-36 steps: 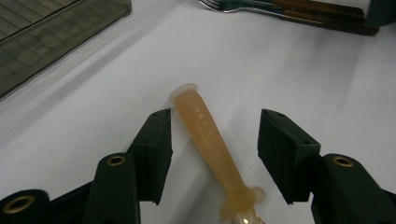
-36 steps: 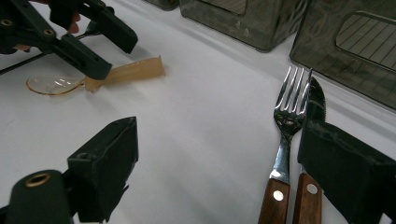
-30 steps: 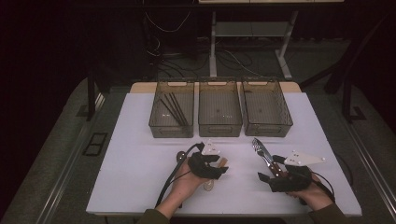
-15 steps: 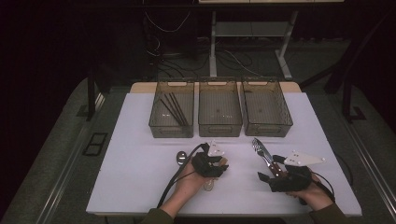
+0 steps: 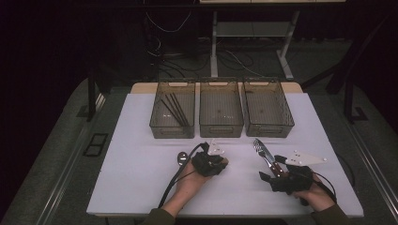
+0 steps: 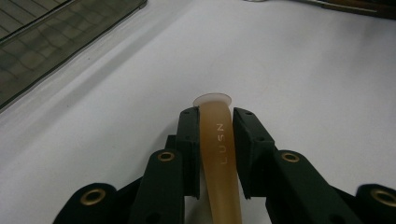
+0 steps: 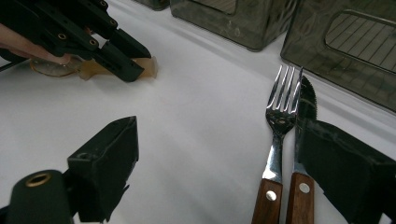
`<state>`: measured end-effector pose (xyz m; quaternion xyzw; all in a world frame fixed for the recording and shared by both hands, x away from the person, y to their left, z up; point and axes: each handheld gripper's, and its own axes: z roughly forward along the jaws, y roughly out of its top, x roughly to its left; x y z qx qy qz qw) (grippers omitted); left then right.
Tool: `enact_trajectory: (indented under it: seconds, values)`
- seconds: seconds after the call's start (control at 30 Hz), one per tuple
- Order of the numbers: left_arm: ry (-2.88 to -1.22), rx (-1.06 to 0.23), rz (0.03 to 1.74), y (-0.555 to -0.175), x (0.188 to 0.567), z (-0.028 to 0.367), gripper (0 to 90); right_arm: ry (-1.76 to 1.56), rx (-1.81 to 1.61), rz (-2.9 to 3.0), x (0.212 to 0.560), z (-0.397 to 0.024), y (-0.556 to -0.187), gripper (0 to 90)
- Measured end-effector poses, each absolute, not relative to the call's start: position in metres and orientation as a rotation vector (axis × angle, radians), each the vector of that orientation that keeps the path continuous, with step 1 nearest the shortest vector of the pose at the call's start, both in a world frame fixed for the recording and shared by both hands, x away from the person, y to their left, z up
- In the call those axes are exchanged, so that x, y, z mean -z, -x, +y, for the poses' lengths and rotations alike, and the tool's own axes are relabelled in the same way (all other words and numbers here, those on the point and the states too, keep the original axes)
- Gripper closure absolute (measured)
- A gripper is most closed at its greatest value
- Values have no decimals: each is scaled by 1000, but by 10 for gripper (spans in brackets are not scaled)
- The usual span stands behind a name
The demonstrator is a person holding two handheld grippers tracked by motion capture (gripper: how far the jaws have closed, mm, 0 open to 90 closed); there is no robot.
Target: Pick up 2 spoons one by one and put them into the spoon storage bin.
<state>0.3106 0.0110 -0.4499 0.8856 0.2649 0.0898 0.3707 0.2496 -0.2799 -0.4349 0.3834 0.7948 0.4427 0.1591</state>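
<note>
Jaws of the left gripper have just been closing since the earlier frames and now clamp an amber translucent spoon handle between the pads, lettering up. Both hands otherwise sit where they were. Spoon lies flat on the white table; its metal-looking bowl pokes out left of the gripper in the high view. Right gripper is spread wide, gripping nothing, a fork and a knife with wooden handles lying side by side between its jaws, just beside the right-hand jaw. Farther back, three grey bins in a row; the left one holds dark chopsticks.
</note>
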Motion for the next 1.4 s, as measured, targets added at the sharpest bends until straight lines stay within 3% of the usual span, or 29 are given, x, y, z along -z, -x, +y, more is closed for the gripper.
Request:
enact_trajectory:
  seconds: [0.4, 1.4]
  values:
    - [-2312, -202, 648, -315, 446, 12, 731, -1093, -1256, 2286, 436, -279, -251, 127]
    - [-2222, -83, 615, -332, 408, 23, 732, -1085, -1257, 2279, 436, -280, -252, 127]
